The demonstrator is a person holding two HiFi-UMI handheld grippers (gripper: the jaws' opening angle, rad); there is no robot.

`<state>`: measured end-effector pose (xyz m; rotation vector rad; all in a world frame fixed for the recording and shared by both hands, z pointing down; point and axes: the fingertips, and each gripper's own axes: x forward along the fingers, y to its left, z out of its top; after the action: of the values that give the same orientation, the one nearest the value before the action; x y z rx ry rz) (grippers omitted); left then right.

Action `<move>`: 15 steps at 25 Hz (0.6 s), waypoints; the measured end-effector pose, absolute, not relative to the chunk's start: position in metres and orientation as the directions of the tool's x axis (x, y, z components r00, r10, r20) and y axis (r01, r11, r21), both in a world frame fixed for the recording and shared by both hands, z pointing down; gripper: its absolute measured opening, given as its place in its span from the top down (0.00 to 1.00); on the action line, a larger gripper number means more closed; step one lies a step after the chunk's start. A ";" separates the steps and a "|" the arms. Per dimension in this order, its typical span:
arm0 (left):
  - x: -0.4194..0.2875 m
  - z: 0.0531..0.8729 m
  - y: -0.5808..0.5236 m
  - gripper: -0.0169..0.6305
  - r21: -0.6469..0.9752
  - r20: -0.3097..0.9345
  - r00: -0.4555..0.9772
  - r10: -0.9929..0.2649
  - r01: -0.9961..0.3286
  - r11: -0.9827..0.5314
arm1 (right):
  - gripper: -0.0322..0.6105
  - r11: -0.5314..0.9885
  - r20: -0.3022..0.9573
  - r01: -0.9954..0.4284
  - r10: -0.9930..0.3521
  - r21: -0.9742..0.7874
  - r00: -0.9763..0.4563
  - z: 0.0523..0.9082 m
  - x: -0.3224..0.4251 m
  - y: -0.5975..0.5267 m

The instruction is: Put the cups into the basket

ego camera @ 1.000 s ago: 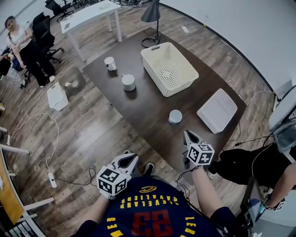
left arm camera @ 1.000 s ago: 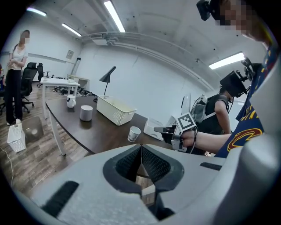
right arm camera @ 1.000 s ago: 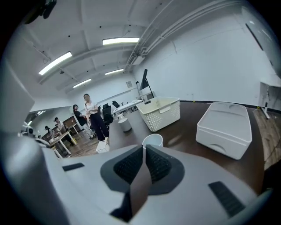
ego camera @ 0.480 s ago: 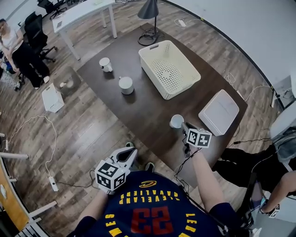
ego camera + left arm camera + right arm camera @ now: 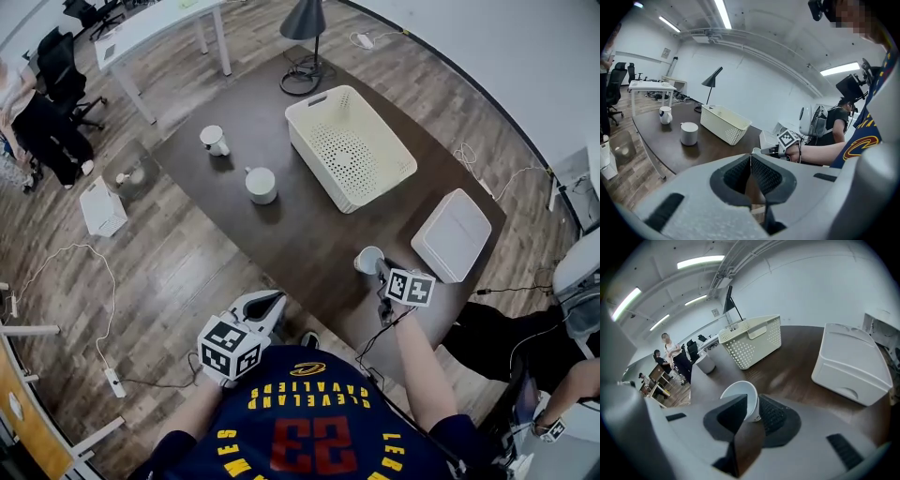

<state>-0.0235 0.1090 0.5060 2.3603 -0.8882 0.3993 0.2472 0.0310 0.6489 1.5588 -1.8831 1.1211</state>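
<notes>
Right jaws: the right gripper (image 5: 753, 404) is standing part open, its jaws having just been opening. The near cup (image 5: 737, 392) is sitting between them. One jaw is overlapping the cup's mouth and the other is lying just beside its outer wall. Neither pad is visibly pressing.
Left jaws: the left gripper (image 5: 751, 161) is clenching fully shut on nothing, off the table's person-side edge and above the floor.
Basket: the basket (image 5: 379, 128) is sitting open side up toward the table's far corner, holding nothing.
White box: the white box (image 5: 453, 234) is lying against the table's right-hand edge, showing a closed top.
Near cup: it is standing upright on the table (image 5: 309, 234) toward the near corner, between the person-side edge and the white box. Its mouth is facing up and its long axis is running vertical.
Second cup: the second cup (image 5: 262, 185) is standing on end mid-table, left of the basket and well apart from it. Its top is looking flat and closed.
Mug: the mug (image 5: 214, 140) is standing upright near the table's left corner.
</notes>
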 end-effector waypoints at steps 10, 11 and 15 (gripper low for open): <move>-0.018 0.514 0.085 0.95 0.422 0.461 0.775 -0.432 -0.620 -0.662 | 0.91 -0.029 0.783 -0.952 -0.577 -0.303 -0.232 0.659 0.248 0.035; -0.017 0.515 0.083 0.95 0.421 0.461 0.780 -0.424 -0.613 -0.669 | 0.91 -0.033 0.785 -0.953 -0.577 -0.300 -0.227 0.658 0.248 0.036; -0.010 0.515 0.076 0.95 0.406 0.453 0.804 -0.386 -0.571 -0.713 | 0.91 -0.021 0.778 -0.956 -0.587 -0.293 -0.225 0.644 0.244 0.033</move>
<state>-0.0098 0.0763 0.5155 2.4493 -0.7084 0.4579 0.2441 0.0334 0.6443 1.6060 -1.8327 1.1471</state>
